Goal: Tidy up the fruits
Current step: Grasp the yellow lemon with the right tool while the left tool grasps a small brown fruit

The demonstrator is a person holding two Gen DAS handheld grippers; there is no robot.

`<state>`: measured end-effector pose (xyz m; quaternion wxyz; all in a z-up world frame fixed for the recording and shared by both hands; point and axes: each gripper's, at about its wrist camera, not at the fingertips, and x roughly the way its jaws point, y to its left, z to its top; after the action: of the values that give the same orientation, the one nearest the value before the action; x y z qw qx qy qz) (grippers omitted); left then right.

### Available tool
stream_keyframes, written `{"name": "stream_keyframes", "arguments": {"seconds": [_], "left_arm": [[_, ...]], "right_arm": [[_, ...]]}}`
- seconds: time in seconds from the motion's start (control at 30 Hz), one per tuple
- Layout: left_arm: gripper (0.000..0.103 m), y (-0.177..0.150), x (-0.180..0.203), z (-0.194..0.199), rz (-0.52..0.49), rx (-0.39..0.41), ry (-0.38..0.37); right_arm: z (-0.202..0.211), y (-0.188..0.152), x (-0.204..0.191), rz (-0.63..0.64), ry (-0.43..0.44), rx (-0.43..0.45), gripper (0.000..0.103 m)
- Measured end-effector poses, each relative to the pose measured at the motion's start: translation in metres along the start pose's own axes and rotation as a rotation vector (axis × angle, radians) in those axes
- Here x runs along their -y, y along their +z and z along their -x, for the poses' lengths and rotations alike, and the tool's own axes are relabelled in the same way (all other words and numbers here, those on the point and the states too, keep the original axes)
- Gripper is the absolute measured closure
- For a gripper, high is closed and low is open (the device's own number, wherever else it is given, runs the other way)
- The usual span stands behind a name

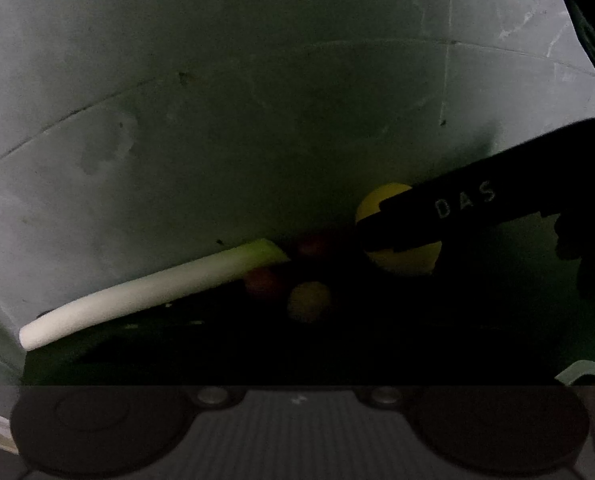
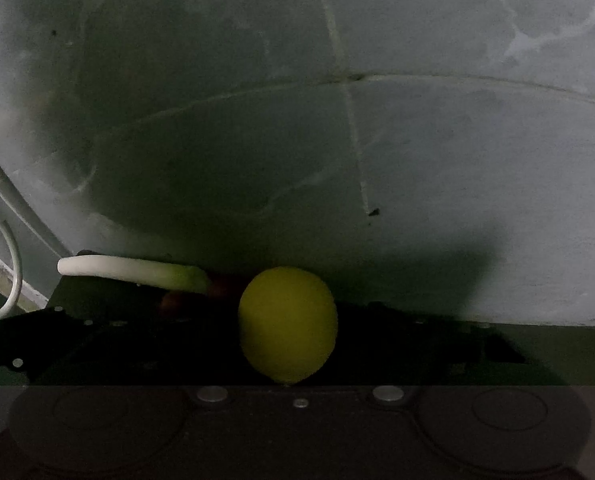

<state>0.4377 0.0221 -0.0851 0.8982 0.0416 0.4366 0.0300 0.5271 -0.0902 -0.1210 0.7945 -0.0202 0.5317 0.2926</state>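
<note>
The right gripper (image 1: 381, 236) has its dark fingers around the yellow lemon (image 2: 287, 324), low by the grey wall (image 2: 417, 160). Whether the pads press it I cannot tell; the left gripper's jaws are lost in shadow, with the leek (image 1: 137, 292) at far left.

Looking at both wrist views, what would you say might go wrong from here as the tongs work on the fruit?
1. The right tongs straddle the round lemon; it may squirt out as they close.
2. The scene is very dark, so the small reddish fruits beside the leek stalk are hard to tell apart.
3. Both tongs work close together and could collide.
</note>
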Motion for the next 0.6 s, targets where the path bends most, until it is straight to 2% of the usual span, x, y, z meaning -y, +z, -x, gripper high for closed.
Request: {"name": "stream_keyframes", "arguments": {"seconds": [0.13,0.6], "left_arm": [[0.047,0.0,-0.001,-0.005,-0.003,-0.006,-0.013],[0.064,0.004,-0.001,-0.022,0.017,-0.021,-0.066]], "right_arm": [[0.002,0.0,0.002,0.0,-0.001,0.0,0.033],[0.006,-0.002,0.006,0.015,0.013,0.002,0.046]]}}
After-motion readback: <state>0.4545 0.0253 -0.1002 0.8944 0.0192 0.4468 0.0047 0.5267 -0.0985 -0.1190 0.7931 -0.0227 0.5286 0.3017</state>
